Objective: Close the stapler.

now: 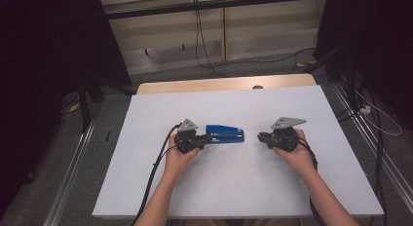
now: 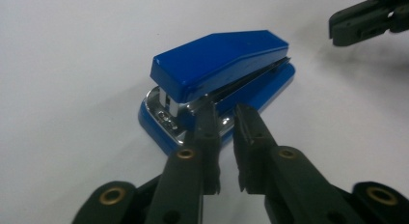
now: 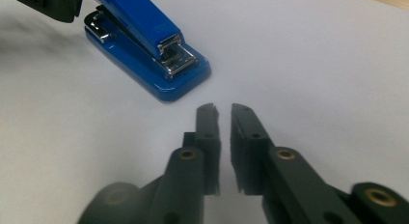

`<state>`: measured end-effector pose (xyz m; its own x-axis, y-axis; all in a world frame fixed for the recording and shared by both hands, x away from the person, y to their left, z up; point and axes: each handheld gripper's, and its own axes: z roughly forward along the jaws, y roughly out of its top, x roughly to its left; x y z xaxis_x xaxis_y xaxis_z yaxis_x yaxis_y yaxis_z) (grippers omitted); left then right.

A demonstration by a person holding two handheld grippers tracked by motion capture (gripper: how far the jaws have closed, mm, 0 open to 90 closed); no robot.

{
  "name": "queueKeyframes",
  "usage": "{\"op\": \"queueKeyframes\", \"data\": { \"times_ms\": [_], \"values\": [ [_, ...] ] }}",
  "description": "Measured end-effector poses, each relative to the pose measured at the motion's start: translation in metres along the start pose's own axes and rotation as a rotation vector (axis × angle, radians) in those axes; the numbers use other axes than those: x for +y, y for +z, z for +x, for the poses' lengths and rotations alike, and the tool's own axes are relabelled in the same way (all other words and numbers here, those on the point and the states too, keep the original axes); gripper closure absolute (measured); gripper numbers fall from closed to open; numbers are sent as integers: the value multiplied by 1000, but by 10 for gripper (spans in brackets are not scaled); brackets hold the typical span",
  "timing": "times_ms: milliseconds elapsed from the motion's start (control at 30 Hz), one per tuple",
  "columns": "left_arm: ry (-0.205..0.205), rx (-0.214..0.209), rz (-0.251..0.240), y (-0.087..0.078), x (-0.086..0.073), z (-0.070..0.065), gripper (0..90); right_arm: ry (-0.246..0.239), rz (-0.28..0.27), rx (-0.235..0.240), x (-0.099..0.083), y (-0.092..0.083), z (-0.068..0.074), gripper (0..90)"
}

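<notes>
Blue stapler (image 1: 224, 134) lies flat near the middle of a white table (image 1: 146, 187), between two hand-held tongs. Left gripper (image 2: 225, 119) rests with its tips at the stapler's near end, jaws a narrow slit apart, nothing clamped. Right gripper (image 3: 223, 109) sits apart from the stapler's other end, pointing toward it, jaws likewise slightly parted and empty.

Small glossy blue metal-and-plastic stapler (image 1: 225, 134): in the high view its near end is hidden under the left tongs (image 1: 207, 137).
Other tongs in left gripper view: cut off by top-right edge.
Right tongs (image 3: 223, 110) body: lower left blurred.
</notes>
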<state>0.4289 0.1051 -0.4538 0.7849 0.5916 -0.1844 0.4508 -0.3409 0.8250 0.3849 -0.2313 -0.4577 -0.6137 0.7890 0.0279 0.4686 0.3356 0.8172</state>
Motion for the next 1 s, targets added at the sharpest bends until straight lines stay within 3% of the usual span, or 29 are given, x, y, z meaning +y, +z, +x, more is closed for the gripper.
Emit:
{"op": "queueKeyframes", "data": {
  "times_ms": [100,167,300,600,867,1000],
  "values": [
    [-13,-11,-21,-8,1,0,674,25,-10,17,-2,-4,4,708],
    [-19,5,-23,-13,2,-1,564,48,-16,31,-4,-8,7,641],
    [-22,16,-36,-24,1,-1,443,60,-28,44,-5,-16,14,544],
    [-9,16,-60,-40,-1,-5,307,69,-25,23,-16,-31,20,409],
    [-11,14,-35,-46,-9,-7,224,77,-30,10,-28,-49,22,319],
    [6,9,-26,-51,-11,-9,206,68,-23,11,-33,-57,25,311]
  ]
}}
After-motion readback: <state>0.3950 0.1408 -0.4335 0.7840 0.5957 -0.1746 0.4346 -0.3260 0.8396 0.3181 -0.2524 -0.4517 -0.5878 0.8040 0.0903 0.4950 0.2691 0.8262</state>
